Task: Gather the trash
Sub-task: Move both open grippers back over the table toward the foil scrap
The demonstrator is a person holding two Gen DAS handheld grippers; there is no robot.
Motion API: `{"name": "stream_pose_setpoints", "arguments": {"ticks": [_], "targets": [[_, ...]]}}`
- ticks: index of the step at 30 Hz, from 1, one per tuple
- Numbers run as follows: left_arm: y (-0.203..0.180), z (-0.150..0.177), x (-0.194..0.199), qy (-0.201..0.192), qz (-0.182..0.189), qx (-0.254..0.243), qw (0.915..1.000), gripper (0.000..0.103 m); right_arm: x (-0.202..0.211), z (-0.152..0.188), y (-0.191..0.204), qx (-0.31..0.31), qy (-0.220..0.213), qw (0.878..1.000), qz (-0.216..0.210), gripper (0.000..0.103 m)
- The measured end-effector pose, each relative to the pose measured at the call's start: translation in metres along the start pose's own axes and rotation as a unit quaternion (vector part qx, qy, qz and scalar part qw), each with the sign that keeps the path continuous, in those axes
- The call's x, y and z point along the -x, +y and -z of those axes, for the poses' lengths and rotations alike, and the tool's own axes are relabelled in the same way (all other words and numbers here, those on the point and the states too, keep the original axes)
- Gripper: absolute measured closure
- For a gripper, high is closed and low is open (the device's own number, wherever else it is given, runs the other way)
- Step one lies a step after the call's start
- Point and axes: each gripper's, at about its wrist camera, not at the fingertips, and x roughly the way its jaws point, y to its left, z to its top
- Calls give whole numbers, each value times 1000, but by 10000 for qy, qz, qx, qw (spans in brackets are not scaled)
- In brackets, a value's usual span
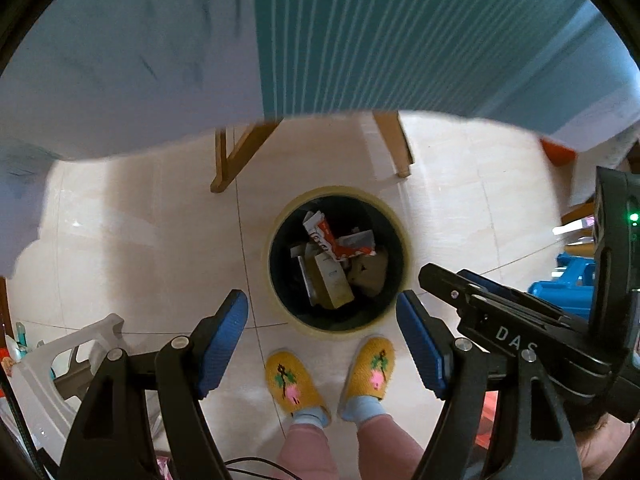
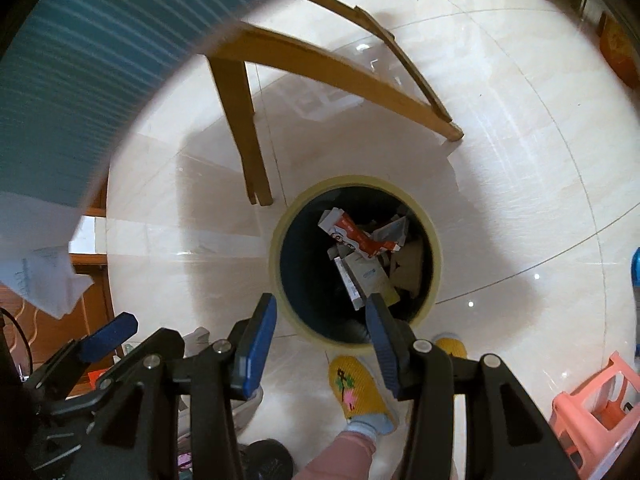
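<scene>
The bin (image 1: 280,280) has a pale yellow rim and a dark, near-black inside. In it lie a red-and-white carton (image 1: 326,240), a cream box (image 1: 334,284) and brown cardboard (image 1: 370,276). The floor (image 1: 140,240) is glossy cream tile with thin dark joints. The 2 slippers (image 1: 294,382) are yellow with a pink flower and green leaves, above light blue socks (image 1: 370,408) and pink trousers (image 1: 304,448). The tabletop (image 1: 400,36) cover is teal with fine stripes, on tan wooden legs (image 2: 240,120). Each hand-held gripper (image 1: 322,344) is black with blue pads (image 1: 226,340). A stool (image 2: 600,412) is salmon pink.
</scene>
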Motion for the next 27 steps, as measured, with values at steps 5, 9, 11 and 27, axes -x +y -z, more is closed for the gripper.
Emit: {"name": "stream_pose_setpoints", "arguments": {"ticks": [5, 9, 11, 27], "targets": [[-6, -6, 70, -277, 133, -128, 9994, 28, 55, 4, 19, 16, -117, 9999, -30, 56], [-5, -16, 123, -578, 171, -206, 9980, 28, 101, 5, 36, 36, -251, 9997, -58, 56], [-3, -20, 150, -731, 192, -182, 9970, 28, 125, 5, 46, 78, -343, 9994, -72, 55], [15, -58, 344, -2154, 390, -214, 9755, 28, 310, -14, 146, 705, -1824, 9795, -479, 52]]}}
